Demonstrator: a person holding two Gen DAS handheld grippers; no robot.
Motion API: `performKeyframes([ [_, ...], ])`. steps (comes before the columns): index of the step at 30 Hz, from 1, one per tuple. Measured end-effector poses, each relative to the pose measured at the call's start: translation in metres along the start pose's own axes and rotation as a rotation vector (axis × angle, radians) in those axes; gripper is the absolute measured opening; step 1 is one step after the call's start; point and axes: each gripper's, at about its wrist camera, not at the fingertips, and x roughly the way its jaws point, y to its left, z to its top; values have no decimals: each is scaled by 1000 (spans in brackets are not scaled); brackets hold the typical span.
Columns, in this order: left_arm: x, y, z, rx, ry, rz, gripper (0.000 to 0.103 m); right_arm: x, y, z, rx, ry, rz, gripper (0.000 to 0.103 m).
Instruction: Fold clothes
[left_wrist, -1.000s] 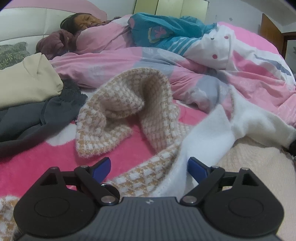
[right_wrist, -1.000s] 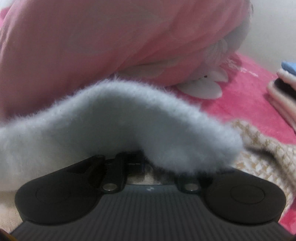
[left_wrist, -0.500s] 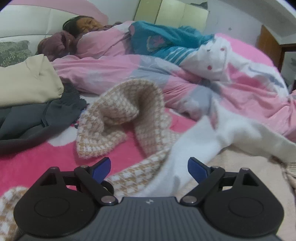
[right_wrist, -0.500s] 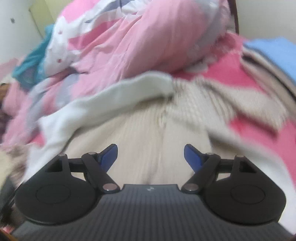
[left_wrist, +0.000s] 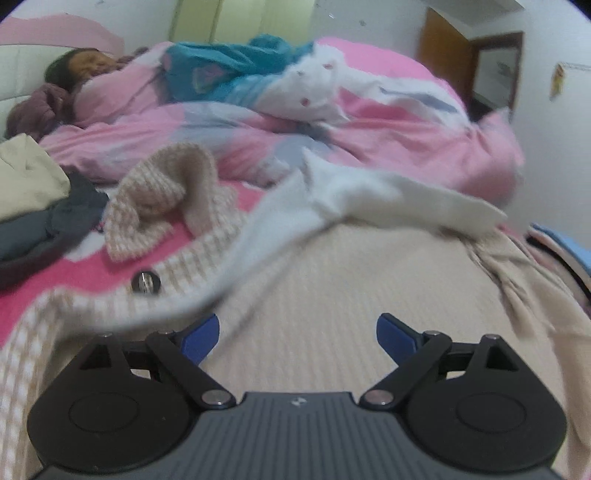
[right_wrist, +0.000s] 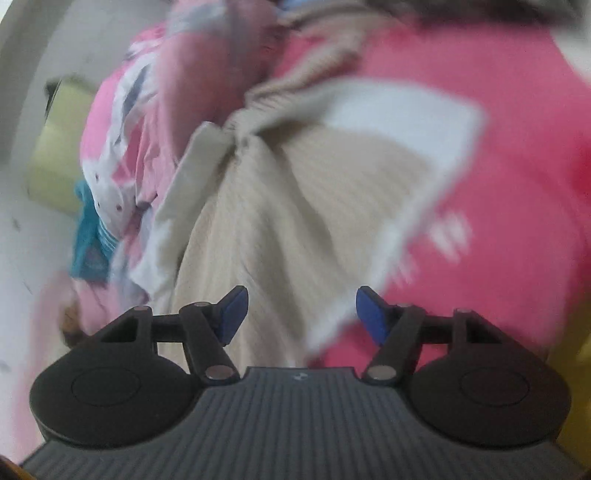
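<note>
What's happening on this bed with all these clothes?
Someone is folding laundry with two handheld grippers. Both the left gripper and the right gripper are open and hold nothing; the right one's fingers have just been closing a little. A cream ribbed garment lies spread beneath them, with a white fleece piece across its far edge.

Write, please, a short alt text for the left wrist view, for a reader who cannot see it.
The open left gripper hovers, holding nothing, over a cream ribbed garment spread on a bed. A white fluffy garment and a beige checked knit lie beyond it on the pink blanket. At the back, a person lies under a pink duvet.
</note>
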Motion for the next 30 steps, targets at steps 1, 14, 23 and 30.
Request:
performKeyframes([
  [1, -6, 0, -6, 1, 7, 2, 93, 3, -4, -8, 5, 25, 18, 67],
  [14, -59, 43, -42, -145, 2, 78, 91, 80, 28, -55, -24, 163, 143, 7],
  [23, -78, 50, -40, -167, 12, 108, 91, 21, 17, -32, -66, 14, 124, 1],
  [30, -85, 55, -47, -165, 36, 131, 91, 18, -14, -28, -58, 31, 39, 3],
])
